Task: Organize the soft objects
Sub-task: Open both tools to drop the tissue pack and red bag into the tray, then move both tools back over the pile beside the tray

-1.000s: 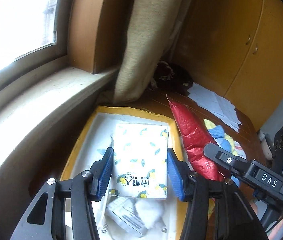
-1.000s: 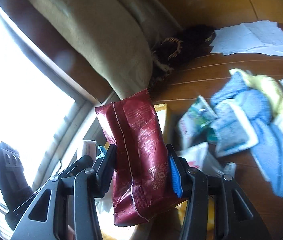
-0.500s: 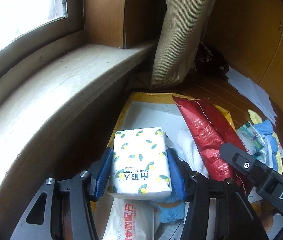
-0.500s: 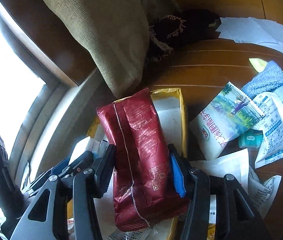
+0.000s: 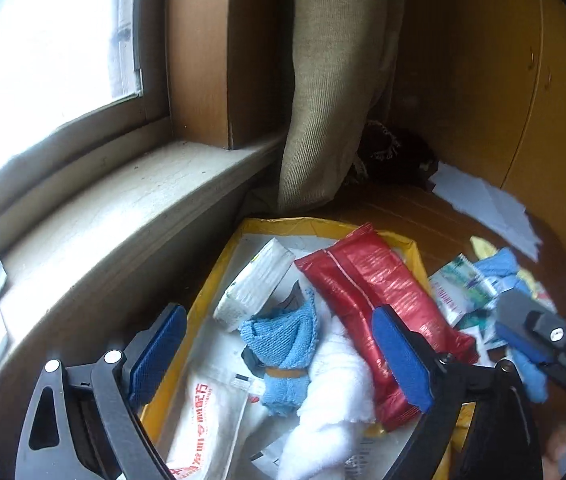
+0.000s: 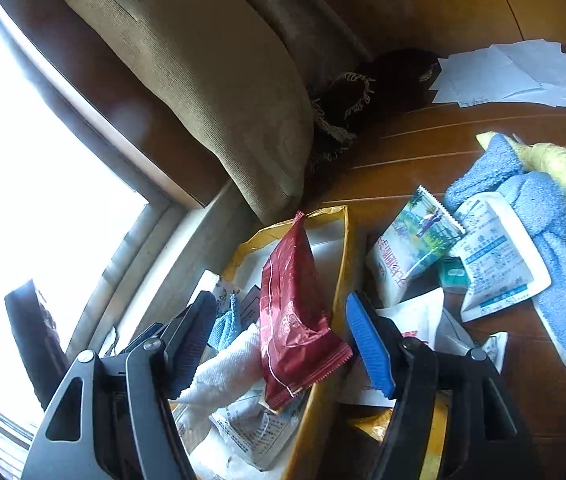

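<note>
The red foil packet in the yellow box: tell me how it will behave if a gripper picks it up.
The red foil packet is glossy, so probably slippery between pads. Its creased, puffy skin suggests it is light and would dent or crinkle. Leaning on the white towel, it may slide when nudged.

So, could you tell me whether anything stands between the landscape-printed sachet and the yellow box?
Nothing visible does: the sachet lies just beside the yellow box, with only bare tabletop between them. The red packet leans just inside its rim.
</note>
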Motion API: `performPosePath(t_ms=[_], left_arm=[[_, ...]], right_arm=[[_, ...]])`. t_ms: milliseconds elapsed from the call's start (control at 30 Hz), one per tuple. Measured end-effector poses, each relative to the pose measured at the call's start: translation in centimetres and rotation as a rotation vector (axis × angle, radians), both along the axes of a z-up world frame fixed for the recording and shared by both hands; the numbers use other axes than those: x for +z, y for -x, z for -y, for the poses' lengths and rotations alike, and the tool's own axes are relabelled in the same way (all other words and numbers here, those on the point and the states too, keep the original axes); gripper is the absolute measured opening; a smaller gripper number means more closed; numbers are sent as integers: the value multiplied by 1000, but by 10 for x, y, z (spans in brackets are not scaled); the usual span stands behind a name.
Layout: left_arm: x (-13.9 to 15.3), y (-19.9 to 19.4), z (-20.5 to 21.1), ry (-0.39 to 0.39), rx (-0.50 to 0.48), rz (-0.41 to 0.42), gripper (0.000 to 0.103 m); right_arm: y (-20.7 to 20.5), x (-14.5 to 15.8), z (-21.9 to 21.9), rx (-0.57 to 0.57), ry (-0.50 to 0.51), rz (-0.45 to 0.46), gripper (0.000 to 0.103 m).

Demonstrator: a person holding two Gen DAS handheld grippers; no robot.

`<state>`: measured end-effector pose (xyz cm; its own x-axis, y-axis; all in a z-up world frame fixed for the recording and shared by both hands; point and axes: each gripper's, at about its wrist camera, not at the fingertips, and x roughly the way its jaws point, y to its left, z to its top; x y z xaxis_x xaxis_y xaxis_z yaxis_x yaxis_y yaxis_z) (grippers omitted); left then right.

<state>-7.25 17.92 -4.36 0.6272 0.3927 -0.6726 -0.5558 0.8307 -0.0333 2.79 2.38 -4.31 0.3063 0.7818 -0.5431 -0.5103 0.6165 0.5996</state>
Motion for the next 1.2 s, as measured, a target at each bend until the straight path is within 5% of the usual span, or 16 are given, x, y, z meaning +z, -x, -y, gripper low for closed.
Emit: performPosePath(t_ms=[167,367,700,833,1200], left_arm=[[18,24,8,65,63,129,96],[39,24,73,17,-80,202,96],[20,-25,162,69,-305,65,96],[5,-37,176,68,-309,-6,96],[-14,-49,186,61,-309,-81,96]], right_arm=[[3,3,42,-9,-7,36,67],[-9,3,96,-48,-2,53,67],[-39,-22,172,-142,-12,-23,67],[-46,-41,177,-141,-10,-96,67],[-41,-43,173,-136,23,-96,67]])
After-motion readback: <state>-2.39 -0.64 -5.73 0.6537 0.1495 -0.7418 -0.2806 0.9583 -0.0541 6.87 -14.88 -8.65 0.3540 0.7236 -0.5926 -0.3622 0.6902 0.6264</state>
